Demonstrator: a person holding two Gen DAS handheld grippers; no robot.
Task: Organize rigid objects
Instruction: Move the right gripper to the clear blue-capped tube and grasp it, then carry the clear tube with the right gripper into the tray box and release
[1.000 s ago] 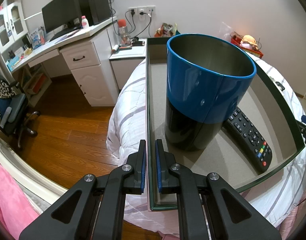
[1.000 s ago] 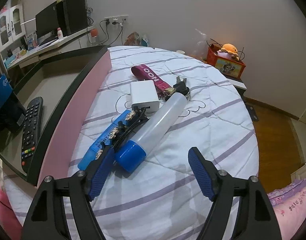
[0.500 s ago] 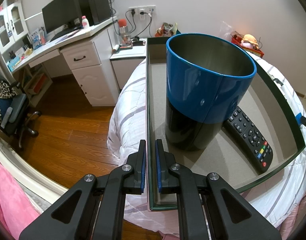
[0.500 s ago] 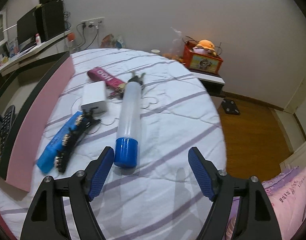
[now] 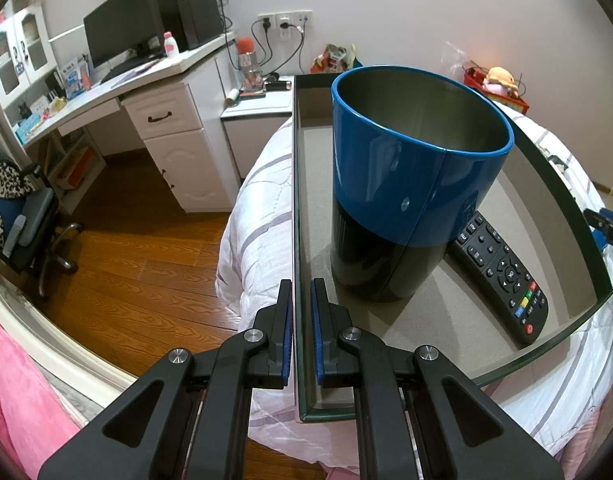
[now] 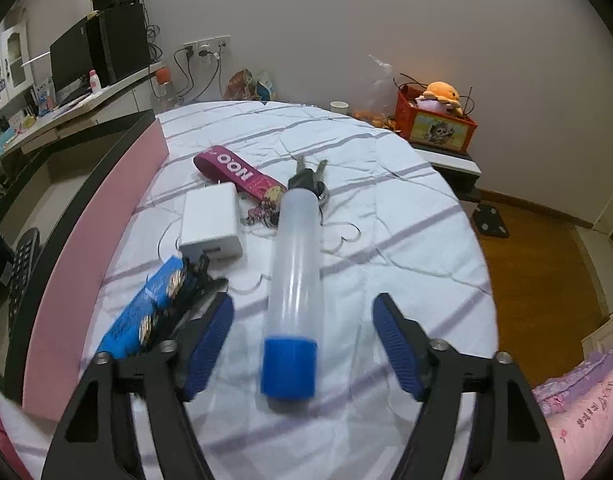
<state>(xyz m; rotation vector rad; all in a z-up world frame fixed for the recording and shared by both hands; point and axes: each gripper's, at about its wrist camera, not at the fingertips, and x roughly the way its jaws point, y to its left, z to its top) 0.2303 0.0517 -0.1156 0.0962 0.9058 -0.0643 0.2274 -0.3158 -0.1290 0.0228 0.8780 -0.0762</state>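
Tube lay on the bed between closing fingers.
Left tool pinched the tray wall; right tool, just narrowing, straddled the tube untouched.

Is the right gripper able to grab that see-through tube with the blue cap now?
Probably yes. The right gripper has just been closing, its jaws either side of the tube without touching it. The tube lies on top of the bedcover, nothing covering it.
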